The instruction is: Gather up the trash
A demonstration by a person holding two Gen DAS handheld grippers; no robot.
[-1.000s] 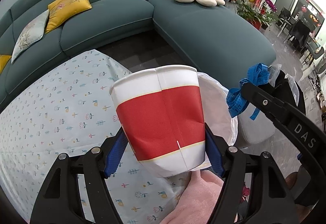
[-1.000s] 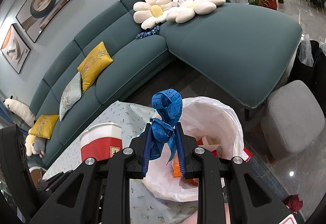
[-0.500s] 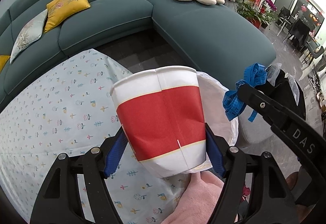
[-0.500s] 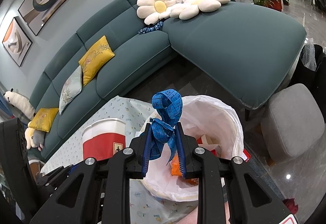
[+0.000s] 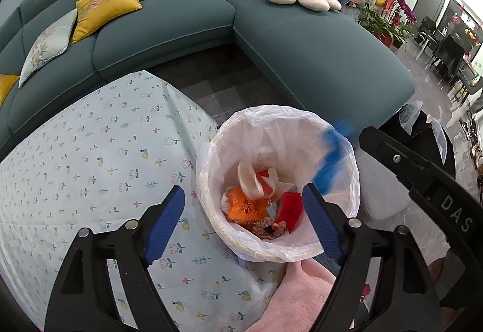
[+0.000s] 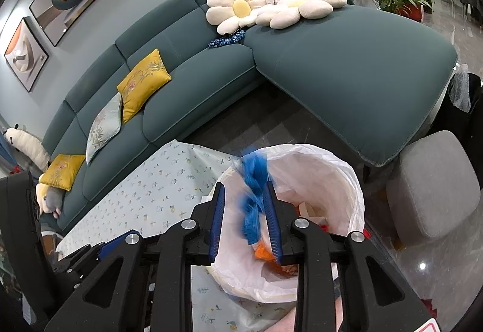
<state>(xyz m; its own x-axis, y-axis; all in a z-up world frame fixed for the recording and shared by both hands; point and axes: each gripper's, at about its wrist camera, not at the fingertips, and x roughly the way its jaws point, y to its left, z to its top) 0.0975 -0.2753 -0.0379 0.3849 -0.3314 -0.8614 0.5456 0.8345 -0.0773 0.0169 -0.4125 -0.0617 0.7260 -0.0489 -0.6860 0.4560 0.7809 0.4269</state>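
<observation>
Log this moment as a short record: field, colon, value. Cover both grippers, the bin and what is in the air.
left gripper: open, empty, above the bin
right gripper: open, over the bin's rim
blue tape: blurred, between the right fingers, apparently falling
paper cup: red and white, blurred, inside the bin
bin: white liner, holds orange and red wrappers
table cloth: flower print, beside the bin

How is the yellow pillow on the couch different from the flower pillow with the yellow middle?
The yellow pillow is square with corners; the flower pillow is round with puffy petals. The yellow pillow is gold all over with a faint plant pattern; the flower pillow is cream with only a yellow centre. The yellow pillow leans on the back of the couch near a pale cushion; the flower pillow sits in the corner. Both rest on the same teal couch.
</observation>
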